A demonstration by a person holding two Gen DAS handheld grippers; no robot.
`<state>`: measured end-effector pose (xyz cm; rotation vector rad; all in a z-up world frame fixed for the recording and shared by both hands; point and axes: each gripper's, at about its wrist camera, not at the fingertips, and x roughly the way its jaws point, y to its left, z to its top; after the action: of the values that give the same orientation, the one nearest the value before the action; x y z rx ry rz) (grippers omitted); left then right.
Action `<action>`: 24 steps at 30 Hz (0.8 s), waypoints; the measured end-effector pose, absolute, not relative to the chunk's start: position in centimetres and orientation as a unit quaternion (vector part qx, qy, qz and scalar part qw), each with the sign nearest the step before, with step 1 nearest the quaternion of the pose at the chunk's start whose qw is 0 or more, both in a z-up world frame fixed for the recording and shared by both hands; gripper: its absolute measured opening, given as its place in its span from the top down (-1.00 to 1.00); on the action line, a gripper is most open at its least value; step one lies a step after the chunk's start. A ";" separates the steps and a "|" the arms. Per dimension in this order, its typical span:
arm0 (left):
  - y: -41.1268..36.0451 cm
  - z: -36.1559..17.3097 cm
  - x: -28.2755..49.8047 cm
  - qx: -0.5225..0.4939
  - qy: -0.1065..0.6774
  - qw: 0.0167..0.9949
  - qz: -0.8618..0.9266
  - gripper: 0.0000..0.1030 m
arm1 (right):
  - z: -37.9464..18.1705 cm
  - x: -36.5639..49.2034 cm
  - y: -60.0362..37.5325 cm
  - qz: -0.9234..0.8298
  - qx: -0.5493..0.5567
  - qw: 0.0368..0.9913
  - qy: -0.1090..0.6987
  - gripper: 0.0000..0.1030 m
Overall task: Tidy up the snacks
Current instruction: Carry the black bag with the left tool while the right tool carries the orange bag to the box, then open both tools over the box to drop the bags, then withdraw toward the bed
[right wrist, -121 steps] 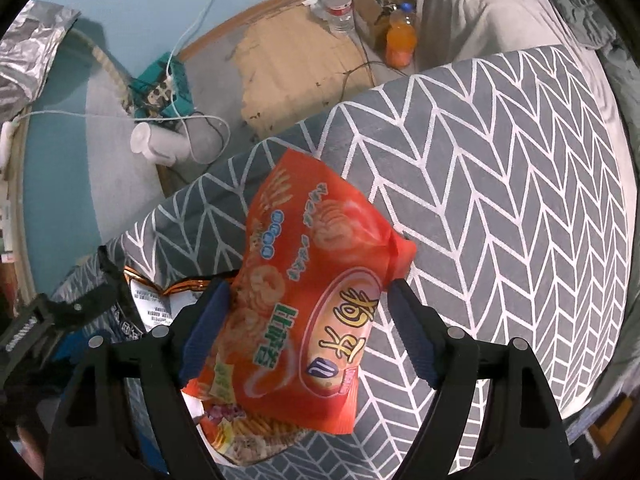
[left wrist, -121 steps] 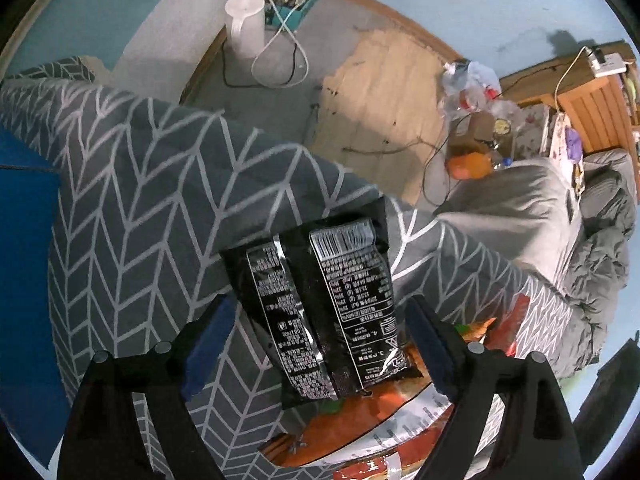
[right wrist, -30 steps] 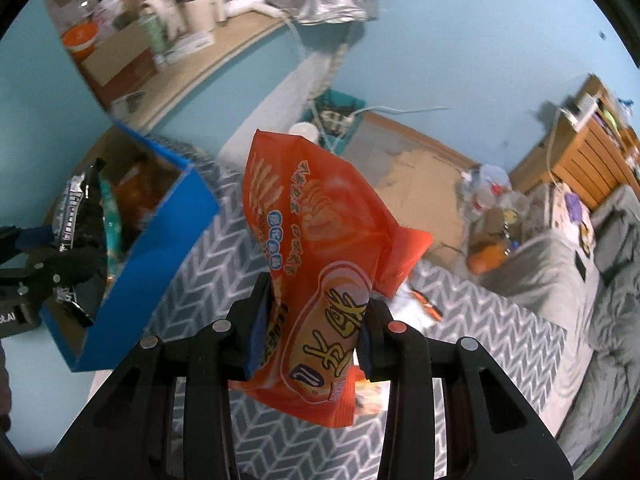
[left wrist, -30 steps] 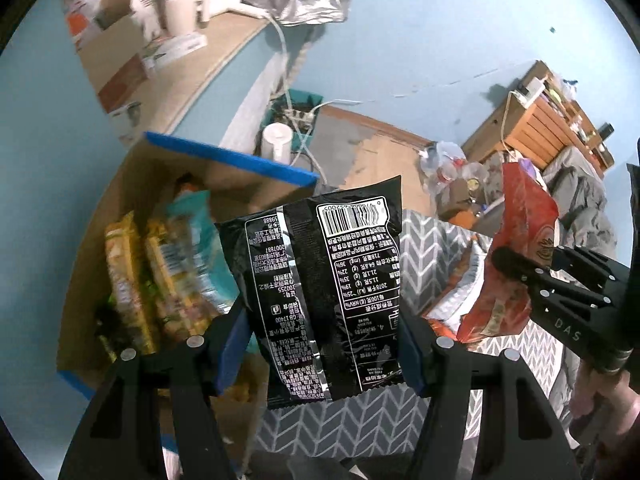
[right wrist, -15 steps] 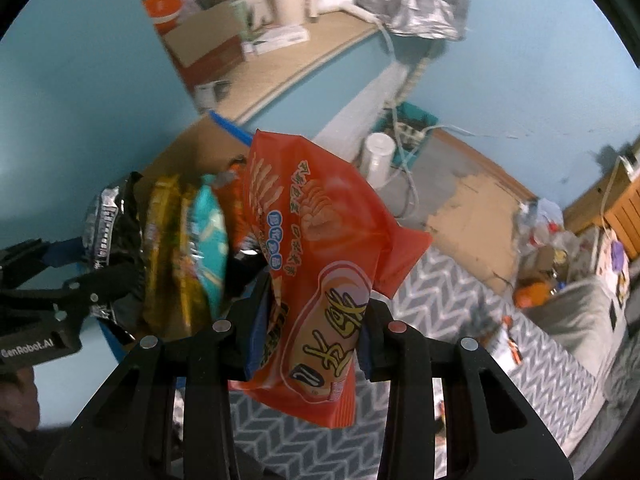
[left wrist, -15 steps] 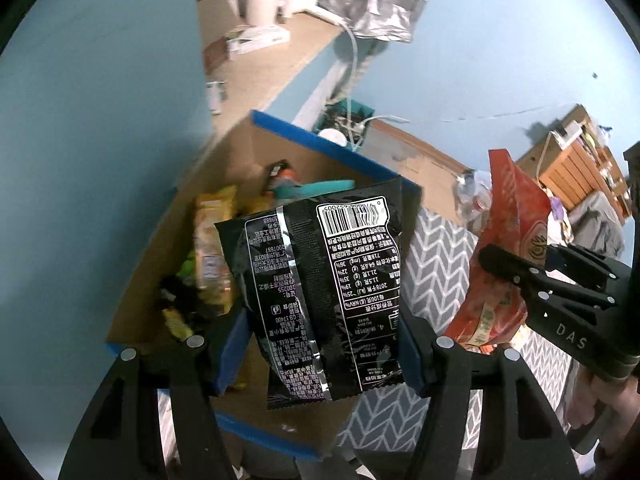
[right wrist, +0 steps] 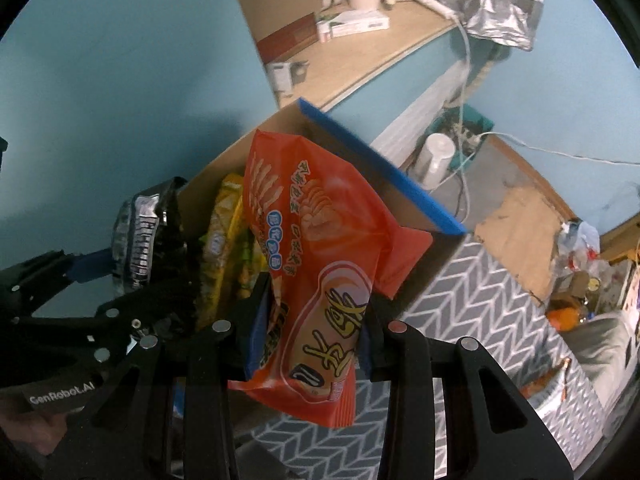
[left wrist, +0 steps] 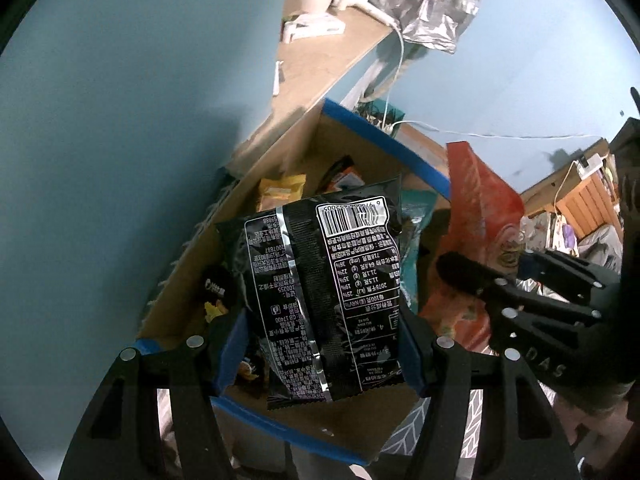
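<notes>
My left gripper (left wrist: pixel 322 340) is shut on a black snack bag (left wrist: pixel 324 280) with a barcode and holds it above the open cardboard box (left wrist: pixel 280 152) with blue-taped edges. My right gripper (right wrist: pixel 310 326) is shut on an orange snack bag (right wrist: pixel 316 256) and holds it over the same box (right wrist: pixel 360 148), to the right of the left gripper (right wrist: pixel 80 304). The orange bag (left wrist: pixel 476 220) and right gripper (left wrist: pixel 520 292) also show at the right in the left wrist view. Several yellow and green snack bags (right wrist: pixel 228 232) stand inside the box.
The box sits on a grey chevron-patterned surface (right wrist: pixel 480 320). A wooden shelf (right wrist: pixel 352 52) with a mug, small boxes and a silver bag runs behind it. A white cup (right wrist: pixel 434 156), a power strip and cables lie on the floor beyond.
Both grippers have swung left from the chevron surface to above the box, carrying their bags. The box has grown closer and more centred under the bags.
</notes>
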<state>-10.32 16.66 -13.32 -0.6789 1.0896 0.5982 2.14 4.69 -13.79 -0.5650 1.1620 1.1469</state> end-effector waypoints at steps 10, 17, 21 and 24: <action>18.0 -14.0 -11.2 -0.325 0.513 0.741 0.288 -0.32 | -14.6 1.1 6.3 0.518 -0.252 0.630 0.521 -0.18; 18.0 -13.1 -11.7 -0.318 0.502 0.747 0.298 -0.49 | -13.9 2.2 5.6 0.505 -0.241 0.647 0.517 -0.30; 17.8 -12.9 -11.3 -0.323 0.498 0.749 0.293 -0.49 | -13.2 3.0 4.8 0.499 -0.242 0.657 0.511 -0.32; 17.6 -12.7 -10.6 -0.324 0.496 0.752 0.288 -0.49 | -12.7 3.5 3.9 0.494 -0.242 0.664 0.506 -0.39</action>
<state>-10.60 17.64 -12.75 -0.7065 1.0834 0.6288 3.54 3.94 -12.70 -0.5474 1.1438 1.1166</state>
